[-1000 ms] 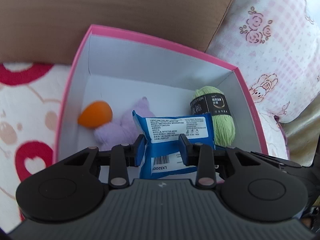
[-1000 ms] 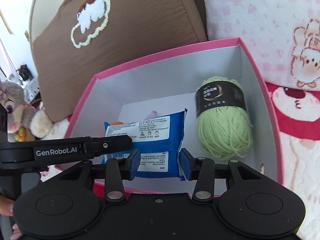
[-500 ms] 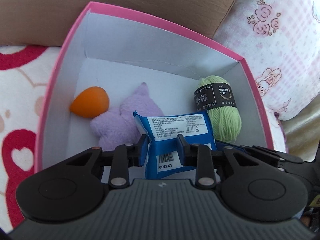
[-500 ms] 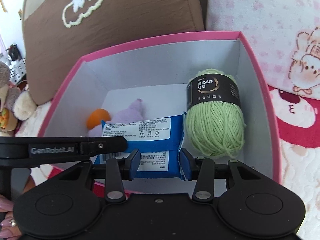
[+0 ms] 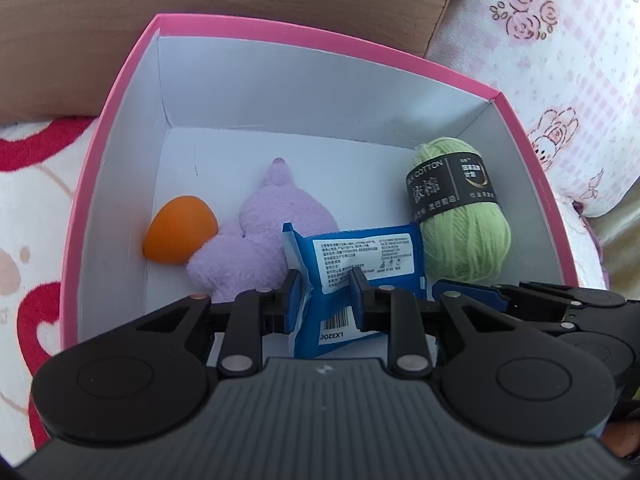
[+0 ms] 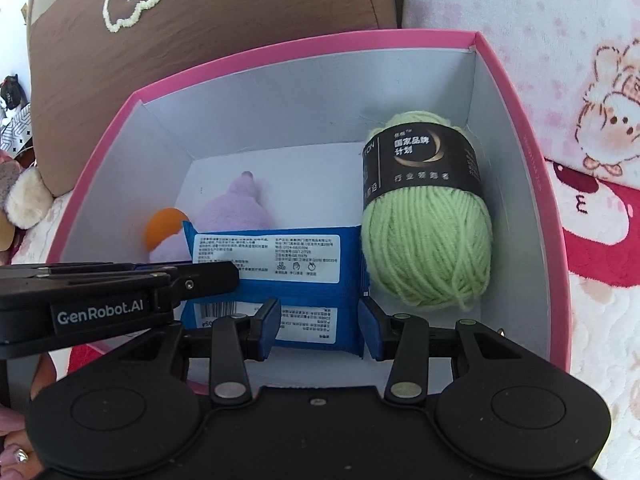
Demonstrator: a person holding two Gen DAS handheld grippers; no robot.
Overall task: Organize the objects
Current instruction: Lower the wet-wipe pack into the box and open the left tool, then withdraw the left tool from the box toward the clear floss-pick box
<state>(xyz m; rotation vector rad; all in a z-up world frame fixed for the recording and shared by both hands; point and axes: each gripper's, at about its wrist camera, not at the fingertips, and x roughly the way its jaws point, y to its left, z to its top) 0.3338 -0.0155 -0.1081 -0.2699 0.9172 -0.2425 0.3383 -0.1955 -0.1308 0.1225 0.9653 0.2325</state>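
Pink-rimmed cardboard, white inside: an open box (image 5: 120, 92) is sitting on a patterned blanket (image 5: 32, 200), with a brown cushion (image 6: 240, 12) leaning behind it and a pink floral pillow (image 5: 560, 60) off its right corner. Two hand-held grippers are reaching into the box together, both holding one blue packet (image 6: 296, 272) above the box floor near the front wall. The left gripper (image 5: 324, 300) is pinching the packet's left end, its jaws closing tightly enough that the wrapper is creasing between the pads. The right gripper (image 6: 318, 326) is clasping the packet's right end, its jaws standing moderately apart with the pads pressing on the wrapper's sides. Inside the box, a green yarn ball (image 6: 428, 232) with a black band is lying against the right wall, just beside the packet. A purple plush toy (image 5: 260, 232) is resting mid-floor behind the packet, touching an orange egg-shaped object (image 5: 180, 230) by the left wall. Fingertips with painted nails (image 6: 16, 456) are showing at the right wrist view's lower left edge.
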